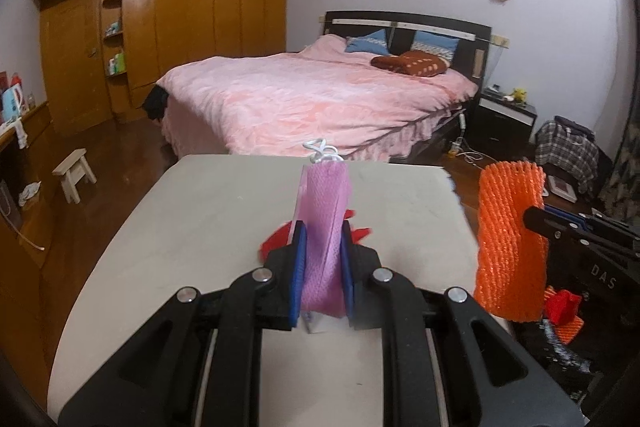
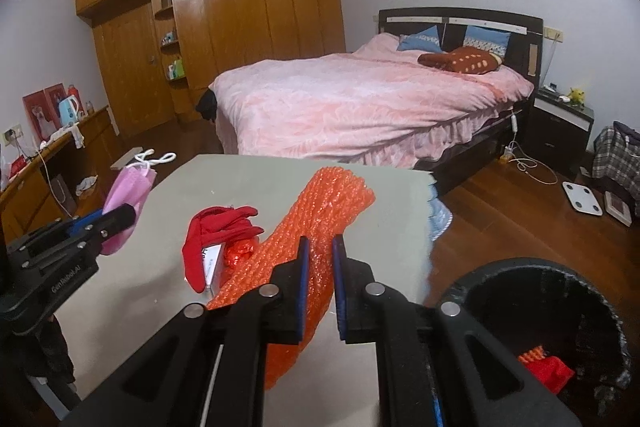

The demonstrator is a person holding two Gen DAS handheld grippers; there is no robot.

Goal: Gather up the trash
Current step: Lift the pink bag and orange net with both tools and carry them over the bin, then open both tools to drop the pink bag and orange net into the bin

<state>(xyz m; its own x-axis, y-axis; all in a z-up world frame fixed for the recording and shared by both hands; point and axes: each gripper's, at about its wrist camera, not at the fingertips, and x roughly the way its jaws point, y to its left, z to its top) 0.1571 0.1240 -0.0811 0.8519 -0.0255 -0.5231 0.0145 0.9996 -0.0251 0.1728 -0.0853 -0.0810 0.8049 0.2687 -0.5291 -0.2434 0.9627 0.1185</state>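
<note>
My left gripper (image 1: 323,247) is shut on a pink face mask (image 1: 325,211) with white ear loops, held above the grey table (image 1: 192,227); the mask also shows in the right wrist view (image 2: 130,193). My right gripper (image 2: 319,259) is shut on an orange foam net sleeve (image 2: 320,211), seen hanging upright in the left wrist view (image 1: 510,239). A red cloth (image 2: 216,231), a small white box (image 2: 214,263) and a red wrapper (image 2: 240,253) lie on the table. A black trash bin (image 2: 600,311) stands at the lower right with red and orange scraps (image 2: 544,367) inside.
A pink-covered bed (image 2: 360,107) stands beyond the table, a wooden wardrobe (image 2: 224,27) behind it, a nightstand (image 2: 560,123) at the right. A small stool (image 1: 74,173) and a side counter (image 2: 40,163) are at the left. A white scale (image 2: 582,197) lies on the floor.
</note>
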